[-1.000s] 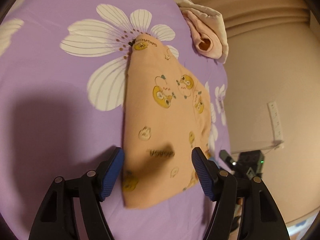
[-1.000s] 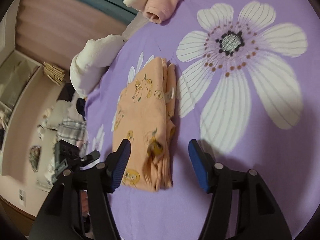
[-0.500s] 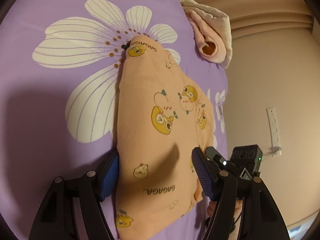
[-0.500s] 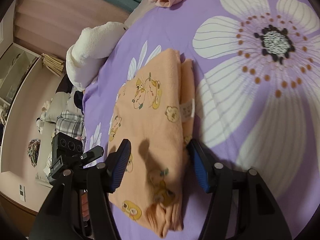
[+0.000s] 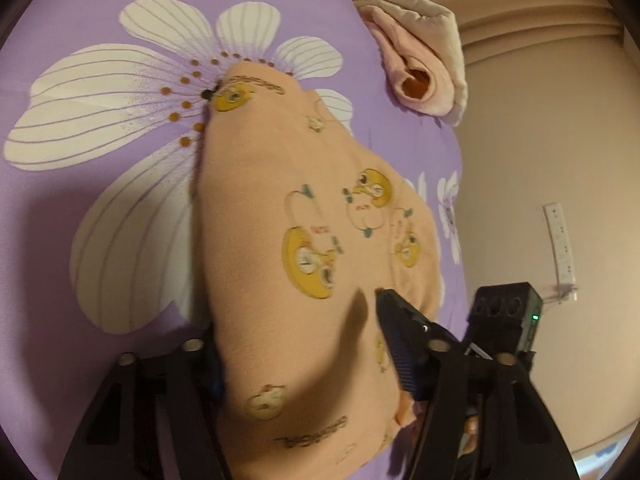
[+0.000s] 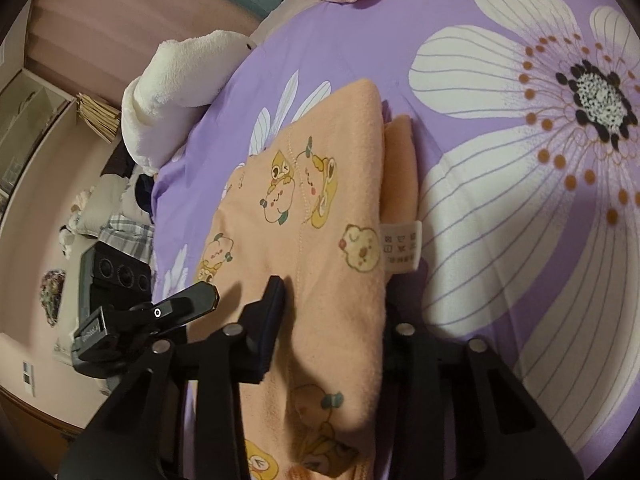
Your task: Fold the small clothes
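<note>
Both grippers are on the peach garment (image 5: 288,280) now, lying folded on the purple bedsheet (image 5: 100,20). The left gripper (image 5: 296,344) is closing, cloth bunched between its jaws, one pad under the edge. The right gripper (image 6: 332,320) is closing too, the garment's edge between its jaws, care label (image 6: 400,248) just ahead. Firm pinch? Cannot tell yet.

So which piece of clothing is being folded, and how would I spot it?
Look at the purple bedsheet with big white flowers. Lying flat beside a flower's dotted centre is the peach garment, printed with yellow cartoon animals. The pink bundle near the bed's edge is rolled and plain.
</note>
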